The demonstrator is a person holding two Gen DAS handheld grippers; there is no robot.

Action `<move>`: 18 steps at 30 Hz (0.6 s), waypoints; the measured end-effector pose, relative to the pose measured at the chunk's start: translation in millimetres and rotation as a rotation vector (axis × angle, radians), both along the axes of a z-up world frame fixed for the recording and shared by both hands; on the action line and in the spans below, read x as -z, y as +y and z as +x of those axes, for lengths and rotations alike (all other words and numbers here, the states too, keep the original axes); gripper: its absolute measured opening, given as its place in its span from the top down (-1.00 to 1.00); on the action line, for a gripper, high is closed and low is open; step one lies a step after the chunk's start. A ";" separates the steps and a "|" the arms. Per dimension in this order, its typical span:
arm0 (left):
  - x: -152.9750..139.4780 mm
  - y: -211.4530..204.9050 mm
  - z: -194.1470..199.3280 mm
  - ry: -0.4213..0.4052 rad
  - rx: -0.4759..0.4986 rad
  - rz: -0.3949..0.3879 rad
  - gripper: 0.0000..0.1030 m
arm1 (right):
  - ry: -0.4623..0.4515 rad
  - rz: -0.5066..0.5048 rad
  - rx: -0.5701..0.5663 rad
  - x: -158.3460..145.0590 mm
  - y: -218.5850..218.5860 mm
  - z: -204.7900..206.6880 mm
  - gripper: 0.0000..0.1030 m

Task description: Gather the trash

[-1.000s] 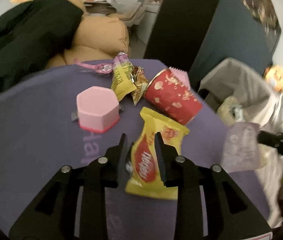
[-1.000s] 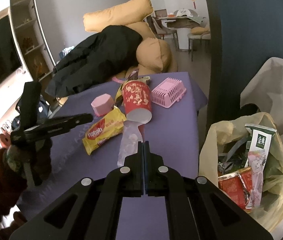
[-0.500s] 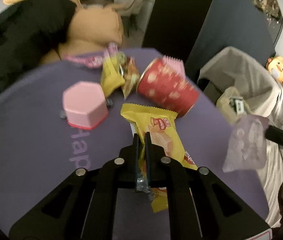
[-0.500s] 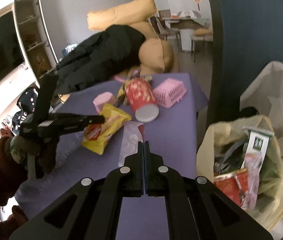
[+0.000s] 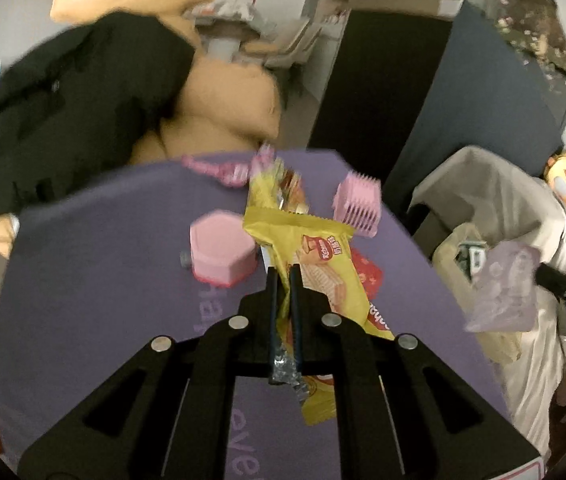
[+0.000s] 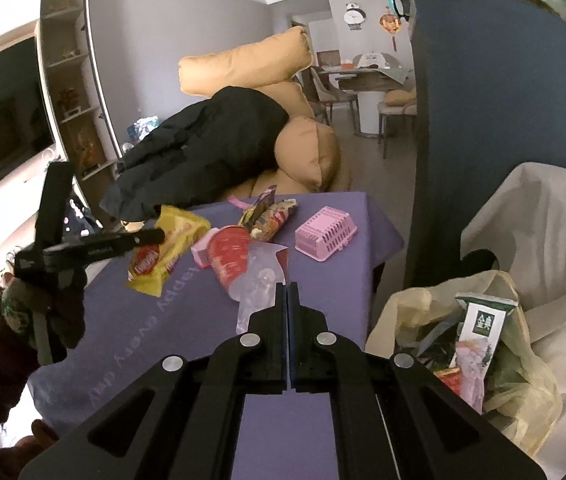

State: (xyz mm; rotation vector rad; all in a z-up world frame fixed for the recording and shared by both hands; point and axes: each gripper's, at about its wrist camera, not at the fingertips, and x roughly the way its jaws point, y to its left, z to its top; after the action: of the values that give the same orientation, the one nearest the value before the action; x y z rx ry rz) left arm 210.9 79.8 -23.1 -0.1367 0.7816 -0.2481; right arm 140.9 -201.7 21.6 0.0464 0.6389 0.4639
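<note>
nearby, red cup [image 6: 230, 258], pink basket [image 6: 325, 233]

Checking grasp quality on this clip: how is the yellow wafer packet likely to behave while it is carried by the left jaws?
The yellow wafer packet probably flops: it hangs crumpled from the left gripper, pinched at one edge. It seems light, held by that thin pinch alone. The glossy film may slip.

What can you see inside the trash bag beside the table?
The trash bag holds a green-and-white carton, standing upright near the top, a pale pink wrapper and something red. Whatever lies deeper is covered by these and the bag's walls.
</note>
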 end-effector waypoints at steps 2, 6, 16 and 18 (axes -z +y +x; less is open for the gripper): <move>15.1 -1.0 3.8 0.042 -0.005 -0.012 0.89 | 0.010 -0.003 0.009 3.1 -3.5 1.7 0.94; 27.2 -3.4 6.6 0.070 -0.007 -0.031 0.89 | 0.017 -0.005 0.022 3.8 -8.3 3.2 0.94; 29.4 0.1 2.1 0.069 -0.011 -0.058 0.89 | 0.024 -0.010 0.014 5.2 -5.6 4.0 0.94; 31.7 1.8 1.0 0.074 -0.011 -0.063 0.89 | 0.027 -0.013 0.009 6.0 -3.1 4.4 0.94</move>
State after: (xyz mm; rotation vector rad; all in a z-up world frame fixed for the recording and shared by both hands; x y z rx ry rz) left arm 211.9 81.6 -54.9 -0.2106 0.8468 -0.2583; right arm 145.3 -204.8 15.6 0.0433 0.6676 0.4506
